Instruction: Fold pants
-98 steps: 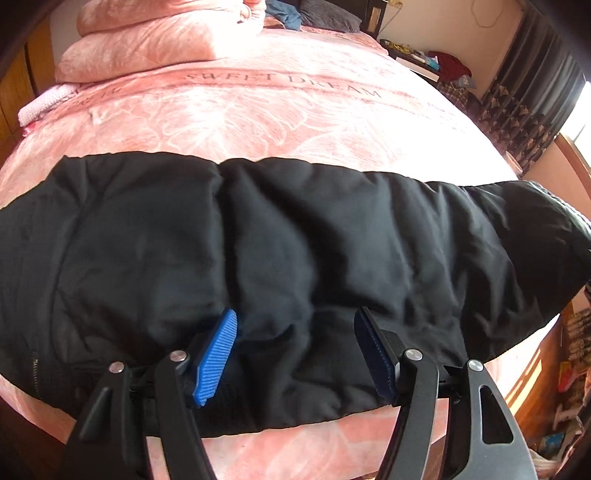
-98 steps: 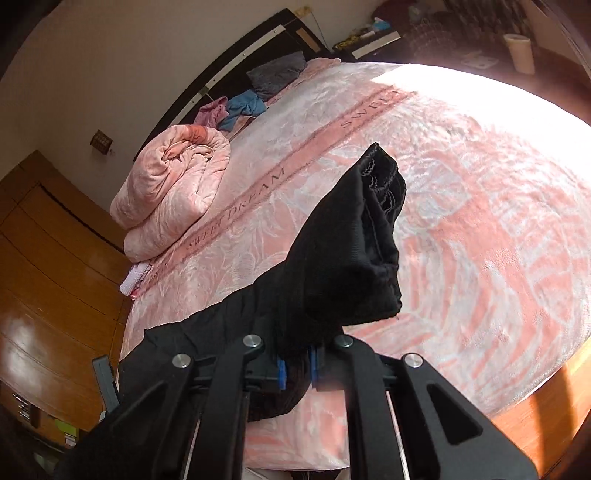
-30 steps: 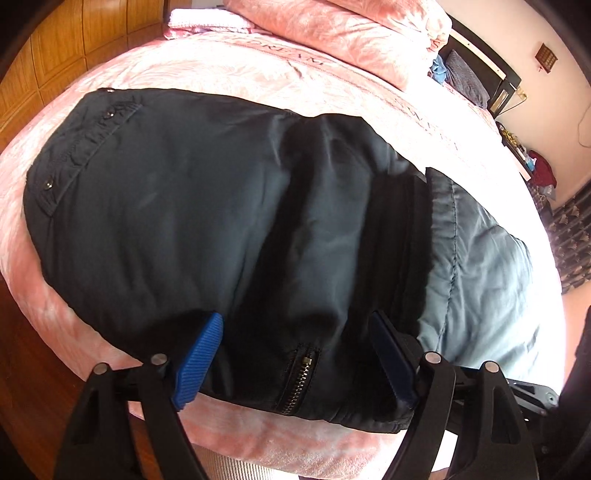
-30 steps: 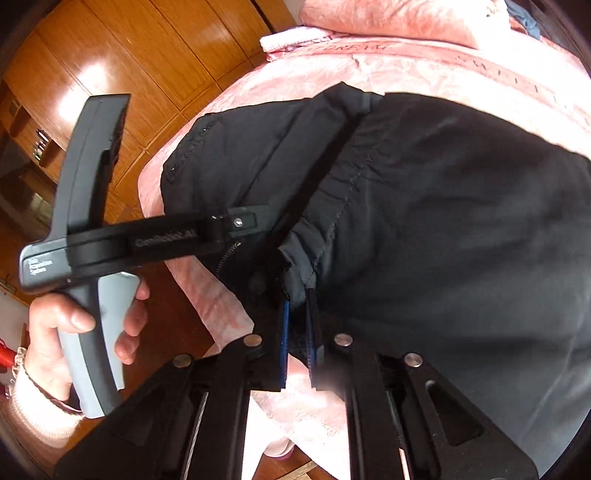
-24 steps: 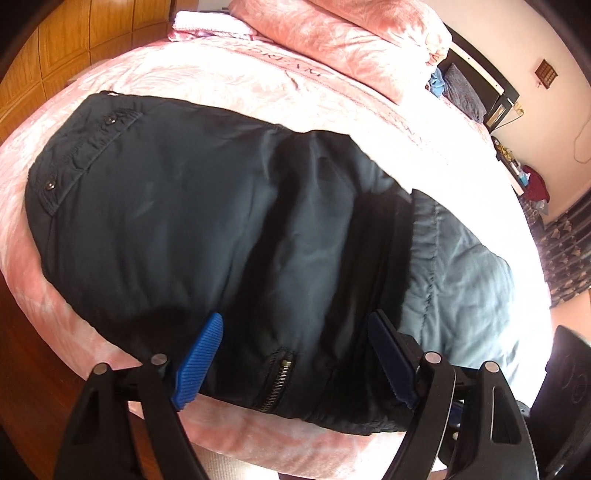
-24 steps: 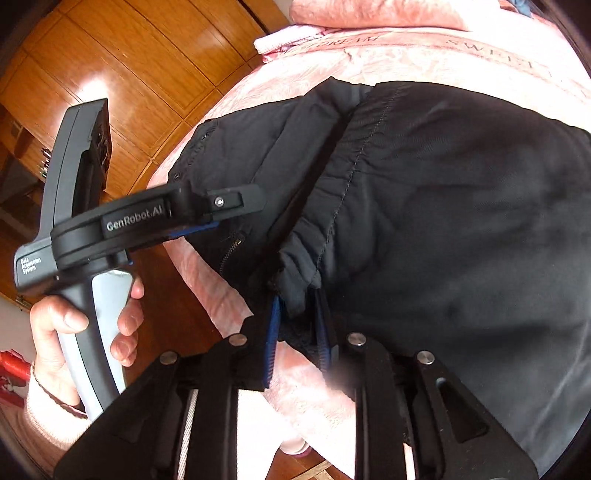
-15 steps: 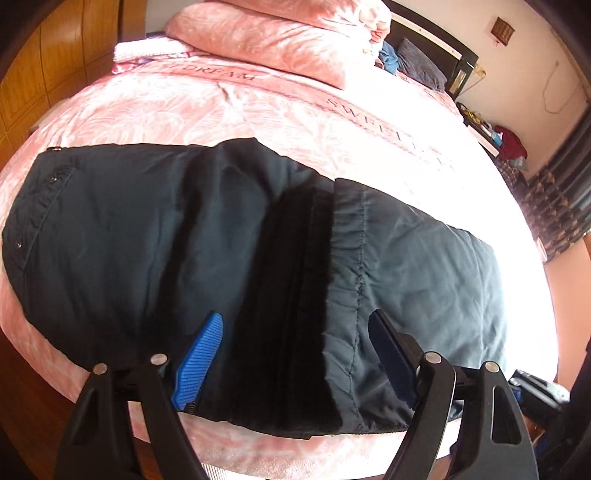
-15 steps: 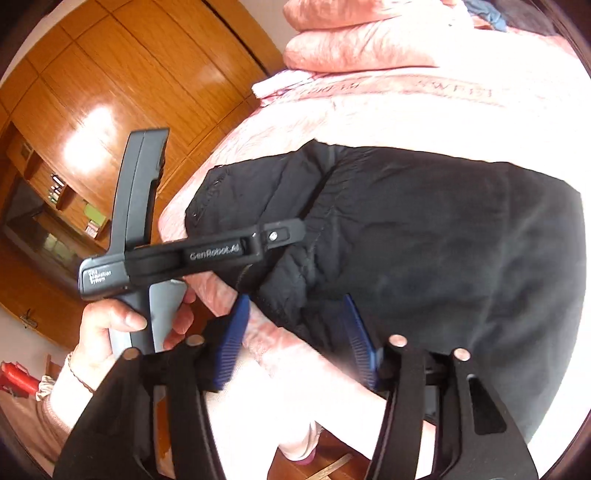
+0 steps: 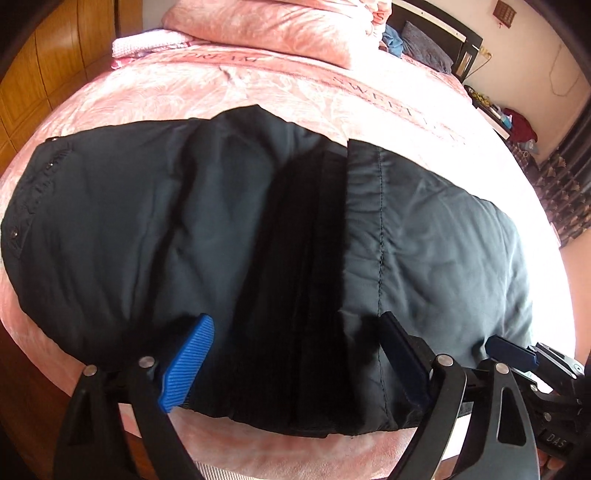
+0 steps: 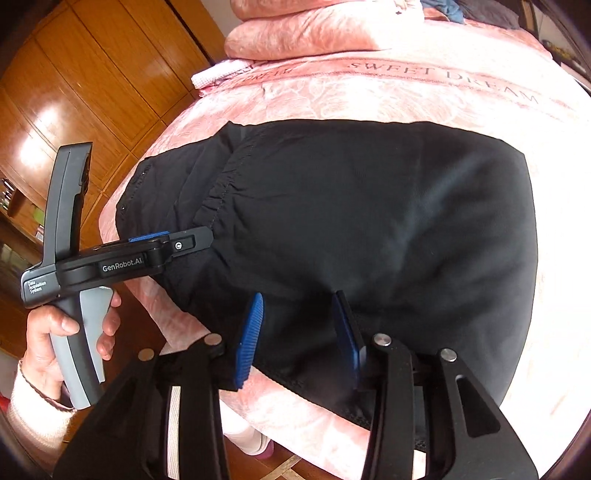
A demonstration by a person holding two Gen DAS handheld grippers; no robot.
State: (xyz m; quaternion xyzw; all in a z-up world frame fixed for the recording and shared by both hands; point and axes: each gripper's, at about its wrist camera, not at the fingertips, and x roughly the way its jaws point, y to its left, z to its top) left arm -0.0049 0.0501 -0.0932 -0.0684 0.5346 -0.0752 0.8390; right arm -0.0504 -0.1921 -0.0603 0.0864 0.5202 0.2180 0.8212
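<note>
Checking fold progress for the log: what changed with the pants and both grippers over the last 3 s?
The right gripper, earlier shut on the cuff end of the black pants, carried it over toward the waist half, laid it down and opened. The pants now lie folded on the pink bedspread, cuff hem short of the waistband. The left gripper stayed open at the near edge, holding nothing.

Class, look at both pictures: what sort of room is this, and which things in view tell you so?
Most likely a bedroom: the black pants lie on a bed with a pink bedspread, a folded pink quilt near its head, and wooden wardrobe doors alongside.
</note>
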